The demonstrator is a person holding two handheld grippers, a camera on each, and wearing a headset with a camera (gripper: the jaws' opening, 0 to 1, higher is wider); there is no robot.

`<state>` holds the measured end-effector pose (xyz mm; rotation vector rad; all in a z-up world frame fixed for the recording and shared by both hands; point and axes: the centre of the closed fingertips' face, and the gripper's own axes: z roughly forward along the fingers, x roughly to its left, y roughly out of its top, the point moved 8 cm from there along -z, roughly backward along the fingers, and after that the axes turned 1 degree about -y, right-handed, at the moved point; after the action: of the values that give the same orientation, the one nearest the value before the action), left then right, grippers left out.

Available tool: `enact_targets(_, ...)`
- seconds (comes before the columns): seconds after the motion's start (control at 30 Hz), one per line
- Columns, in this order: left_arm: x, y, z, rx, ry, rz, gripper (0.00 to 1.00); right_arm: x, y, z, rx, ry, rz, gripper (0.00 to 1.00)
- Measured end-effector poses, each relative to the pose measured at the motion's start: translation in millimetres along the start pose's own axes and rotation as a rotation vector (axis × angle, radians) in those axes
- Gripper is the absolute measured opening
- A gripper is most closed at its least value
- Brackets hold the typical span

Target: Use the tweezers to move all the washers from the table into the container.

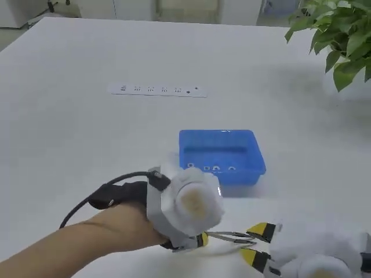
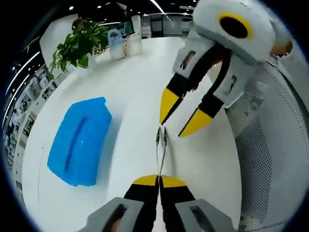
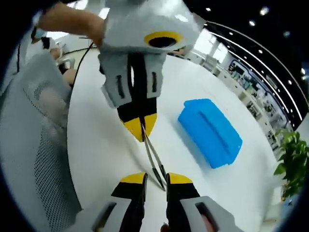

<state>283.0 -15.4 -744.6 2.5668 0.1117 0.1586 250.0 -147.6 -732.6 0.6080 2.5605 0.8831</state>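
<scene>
Head view: the left tongs (image 1: 200,240) pinch the tweezers (image 1: 229,236) low over the white tabletop (image 1: 87,133). The right tongs (image 1: 258,244) stand narrowly apart at the tweezers' tips. Washers (image 1: 215,169) lie inside the blue container (image 1: 232,177) just beyond.

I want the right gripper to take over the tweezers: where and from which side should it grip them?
Probably the free stretch of the tweezers past the left gripper, which is shut on one end. Come end-on from opposite, right gripper jaws straddling the two thin arms, so closing pinches them.
</scene>
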Motion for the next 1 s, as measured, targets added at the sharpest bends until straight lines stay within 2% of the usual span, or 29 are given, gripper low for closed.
enact_targets(0.1,0.9,-5.3,4.8,0.044,0.024,-0.002,0.0,-6.7,-2.5,-13.5,-0.033,-0.027,0.128,0.14)
enact_targets(0.2,4.5,-11.2,9.3,0.064,0.049,-0.031,0.16,-9.8,-5.4,-24.4,-0.056,-0.051,0.212,0.15)
enact_targets(0.23,3.6,-12.7,8.3,0.055,0.052,-0.068,0.2,-10.2,-7.1,-27.7,-0.06,-0.056,0.243,0.16)
enact_targets(0.3,2.6,-14.4,4.7,0.027,0.075,-0.127,0.29,-11.2,-9.8,-31.3,-0.056,-0.061,0.265,0.2)
enact_targets(0.4,1.0,-19.8,-6.5,-0.034,0.128,-0.273,0.49,-12.0,-13.2,-37.4,-0.059,-0.068,0.32,0.24)
enact_targets(0.43,0.3,-21.2,-10.4,-0.052,0.139,-0.303,0.58,-12.3,-13.8,-38.9,-0.065,-0.071,0.336,0.24)
enact_targets(0.47,-0.9,-23.1,-17.0,-0.075,0.152,-0.345,0.62,-12.9,-14.9,-40.3,-0.075,-0.07,0.358,0.26)
enact_targets(0.6,-8.2,-28.2,-36.3,-0.15,0.182,-0.484,0.72,-13.1,-18.7,-42.3,-0.073,-0.065,0.402,0.35)
enact_targets(0.7,-13.2,-33.9,-50.6,-0.193,0.236,-0.56,0.81,-13.6,-19.4,-44.1,-0.078,-0.072,0.405,0.4)
enact_targets(0.77,-16.5,-38.8,-60.3,-0.207,0.274,-0.611,0.89,-14.1,-18.7,-44.5,-0.087,-0.067,0.421,0.44)
enact_targets(0.83,-20.2,-43.5,-69.5,-0.211,0.301,-0.639,0.93,-15.1,-18.7,-44.0,-0.089,-0.064,0.433,0.47)
enact_targets(0.93,-21.6,-48.7,-83.2,-0.246,0.396,-0.685,0.96,-19.1,-16.6,-46.0,-0.113,-0.082,0.441,0.53)
enact_targets(0.97,-23.0,-51.0,-85.7,-0.245,0.407,-0.704,0.97,-20.5,-16.3,-46.5,-0.119,-0.086,0.447,0.56)
enact_targets(1.0,-23.7,-52.7,-88.8,-0.273,0.437,-0.733,0.98,-22.2,-16.9,-46.3,-0.118,-0.091,0.455,0.59)
